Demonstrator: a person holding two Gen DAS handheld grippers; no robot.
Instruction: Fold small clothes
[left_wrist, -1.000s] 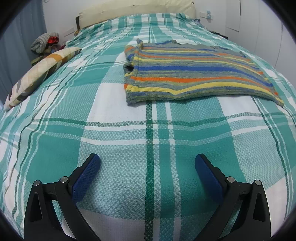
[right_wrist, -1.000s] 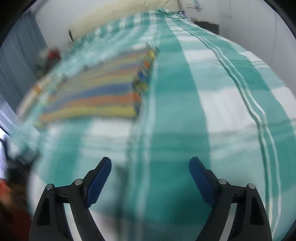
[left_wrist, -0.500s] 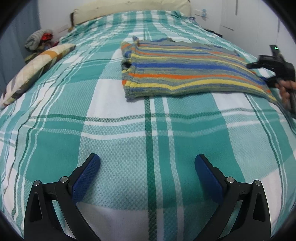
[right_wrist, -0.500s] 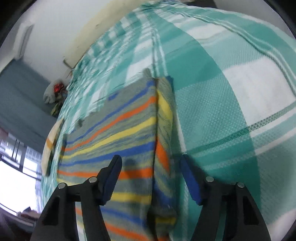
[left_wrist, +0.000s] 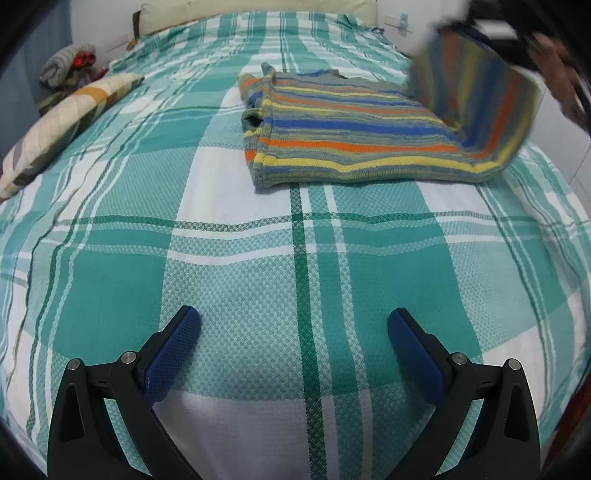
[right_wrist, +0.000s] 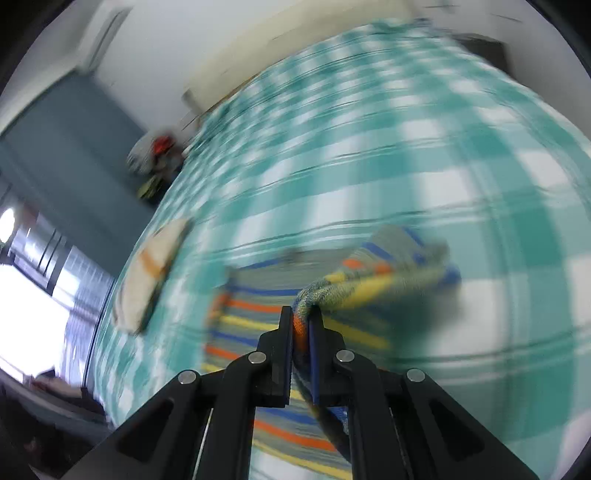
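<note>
A striped knit garment (left_wrist: 343, 147), in blue, orange, yellow and grey, lies on the green plaid bed (left_wrist: 258, 258). My right gripper (right_wrist: 301, 326) is shut on the garment's right edge (right_wrist: 306, 310) and holds it lifted above the rest; in the left wrist view that raised flap (left_wrist: 480, 96) curls up at the right, blurred. My left gripper (left_wrist: 293, 332) is open and empty, low over the bed, well short of the garment's near hem.
A patterned pillow (left_wrist: 62, 129) lies at the bed's left side. A bundle of clothes (left_wrist: 70, 68) sits beyond it by the wall. A cream headboard (left_wrist: 258, 7) is at the far end. A white wall runs along the right.
My right gripper has shut on the garment's right edge and lifted it up and over toward the left. My left gripper stays open in about the same place.
</note>
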